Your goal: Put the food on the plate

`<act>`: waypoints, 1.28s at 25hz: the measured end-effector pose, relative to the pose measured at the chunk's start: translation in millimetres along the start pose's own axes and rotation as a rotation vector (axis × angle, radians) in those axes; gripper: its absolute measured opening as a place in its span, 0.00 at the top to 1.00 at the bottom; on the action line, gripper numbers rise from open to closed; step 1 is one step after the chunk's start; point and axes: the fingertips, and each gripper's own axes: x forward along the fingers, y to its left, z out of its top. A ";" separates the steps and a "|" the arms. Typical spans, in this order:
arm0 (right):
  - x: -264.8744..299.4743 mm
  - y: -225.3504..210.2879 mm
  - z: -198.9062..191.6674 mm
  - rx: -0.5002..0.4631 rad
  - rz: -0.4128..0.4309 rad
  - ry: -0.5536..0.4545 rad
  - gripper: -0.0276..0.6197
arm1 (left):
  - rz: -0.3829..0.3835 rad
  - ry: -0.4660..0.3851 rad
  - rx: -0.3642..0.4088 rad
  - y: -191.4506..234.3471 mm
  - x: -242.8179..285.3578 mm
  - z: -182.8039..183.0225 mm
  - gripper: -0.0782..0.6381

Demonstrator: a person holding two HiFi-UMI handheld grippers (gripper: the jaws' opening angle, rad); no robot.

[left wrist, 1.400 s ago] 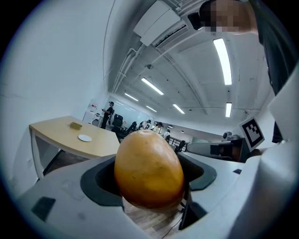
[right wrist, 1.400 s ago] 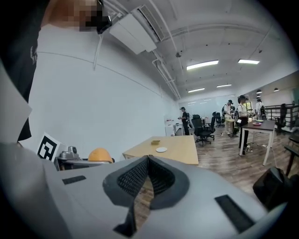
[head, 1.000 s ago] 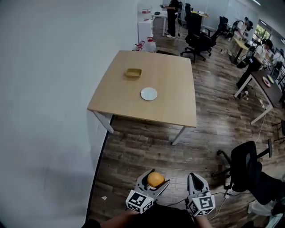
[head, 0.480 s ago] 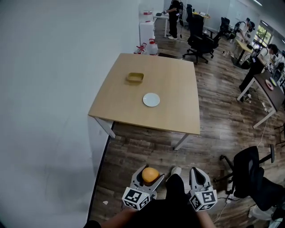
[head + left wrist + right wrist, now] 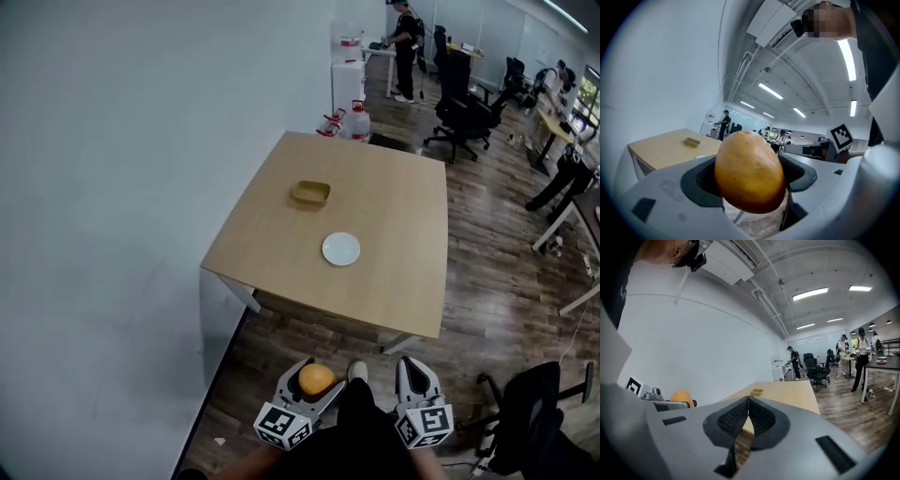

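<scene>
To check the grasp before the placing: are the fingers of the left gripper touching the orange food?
Touching. The left gripper view shows the orange food pressed between both fingers of the left gripper.

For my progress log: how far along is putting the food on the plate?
Done: the left claw is shut on the orange fruit. In hand: the fruit is held above the floor, short of the table. Left: reach the bare white plate and set the fruit down. The right claw is shut and empty.
</scene>
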 end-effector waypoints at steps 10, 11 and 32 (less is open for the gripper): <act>128.0 -56.4 48.2 0.003 0.173 0.018 0.86 | 0.168 0.010 -0.092 78.9 112.1 17.5 0.43; 137.2 -62.6 51.1 0.000 0.182 0.019 0.86 | 0.193 0.004 -0.117 89.0 122.1 17.6 0.43; 266.5 -113.0 32.4 -0.024 0.269 0.120 0.86 | 0.391 0.123 -0.118 211.5 263.8 -23.9 0.43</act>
